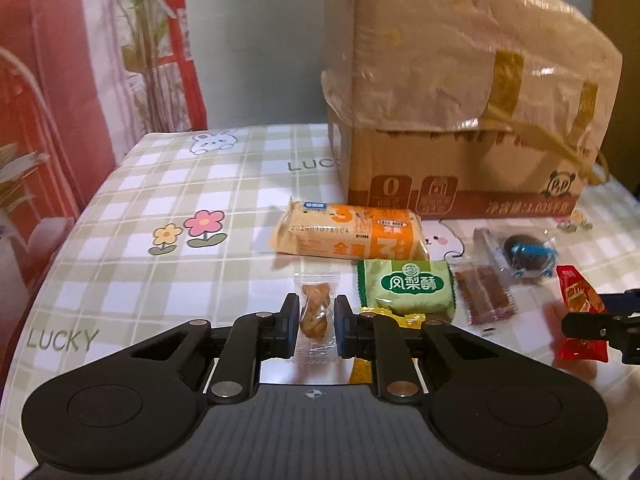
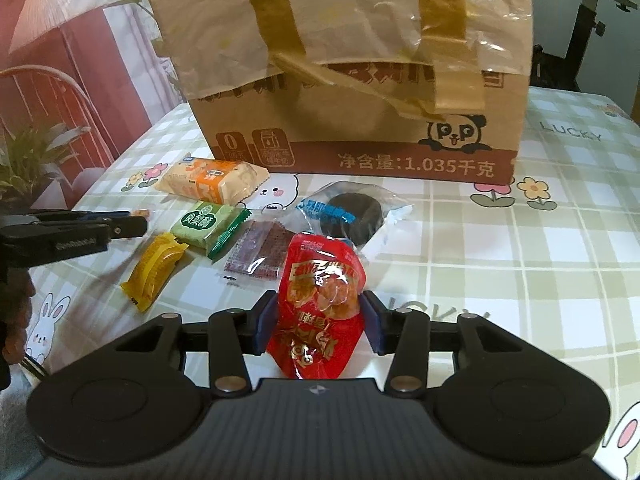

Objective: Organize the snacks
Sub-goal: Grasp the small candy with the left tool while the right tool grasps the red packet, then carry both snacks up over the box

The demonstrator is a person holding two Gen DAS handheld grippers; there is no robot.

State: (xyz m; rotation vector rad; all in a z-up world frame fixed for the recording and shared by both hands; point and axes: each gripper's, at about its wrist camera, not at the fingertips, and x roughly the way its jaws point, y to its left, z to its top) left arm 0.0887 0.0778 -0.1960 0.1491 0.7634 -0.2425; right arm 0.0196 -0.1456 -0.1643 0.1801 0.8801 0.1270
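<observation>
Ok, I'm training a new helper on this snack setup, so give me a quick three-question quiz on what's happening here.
1. True or false: the left gripper is shut on a clear packet.
2. What colour is the pouch in the right gripper?
3. Which snack lies nearest the cardboard box? A) orange packet B) yellow packet C) green packet

Key: 1 true; 2 red; 3 A.

The left gripper [image 1: 316,320] points downward, jaws clamped on a clear-wrapped snack [image 1: 314,316]. Off to its right, the right gripper [image 2: 318,320] tilts downward too, pinching a red packet [image 2: 316,304].
</observation>
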